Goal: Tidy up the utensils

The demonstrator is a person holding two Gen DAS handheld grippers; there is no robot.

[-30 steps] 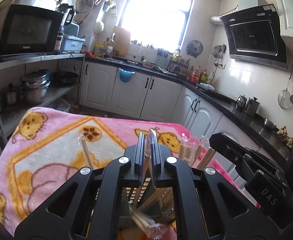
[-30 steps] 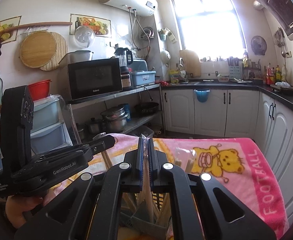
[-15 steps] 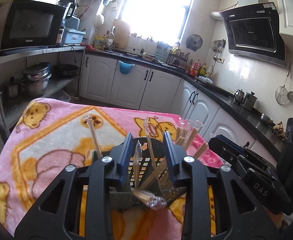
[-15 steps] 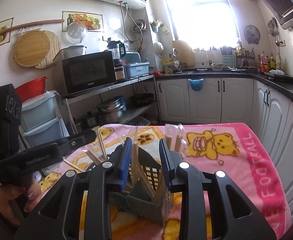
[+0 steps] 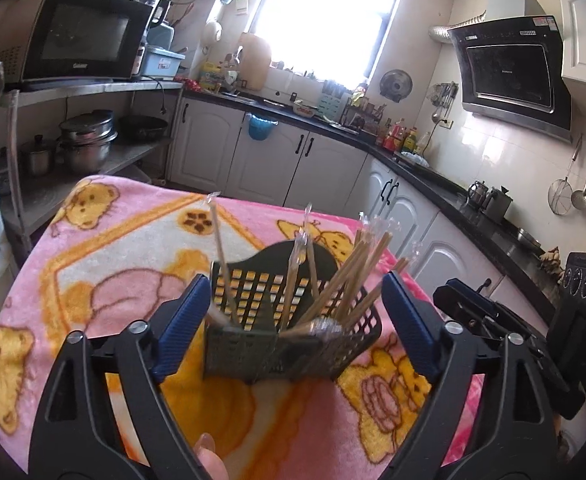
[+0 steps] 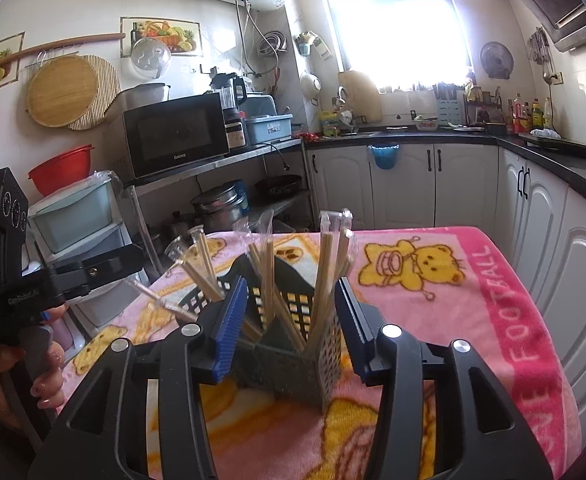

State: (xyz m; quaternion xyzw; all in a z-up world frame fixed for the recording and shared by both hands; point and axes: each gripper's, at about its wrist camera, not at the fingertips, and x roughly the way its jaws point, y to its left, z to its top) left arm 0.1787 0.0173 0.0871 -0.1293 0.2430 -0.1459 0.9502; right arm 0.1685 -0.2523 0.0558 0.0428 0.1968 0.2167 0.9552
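A black perforated utensil basket [image 5: 253, 344] stands on a pink bear-print blanket [image 5: 105, 248]. Several plastic-wrapped wooden chopsticks [image 5: 357, 276] lean in it at different angles. My left gripper [image 5: 295, 280] is just short of the basket, its jaws opening wide, and the blue pads touch nothing. From the right wrist the same basket [image 6: 289, 364] and chopsticks [image 6: 325, 264] sit beyond my right gripper [image 6: 291, 282]. Its jaws are also opening, and no pad presses on anything. Each view shows the other gripper at its edge: the right gripper [image 5: 493, 320] and the left gripper [image 6: 73, 276].
The blanket [image 6: 453, 320] covers a small table that ends near white cabinets [image 6: 541, 240] on the right. A shelf rack with a microwave [image 6: 173, 136] and pots [image 5: 87, 140] stands to the left. A hand [image 6: 33, 364] grips the left gripper's handle.
Both grippers were shut on wrapped chopsticks over the basket. Their jaws have spread and let go, the chopsticks now stand in the basket, and both grippers have drawn back from it.
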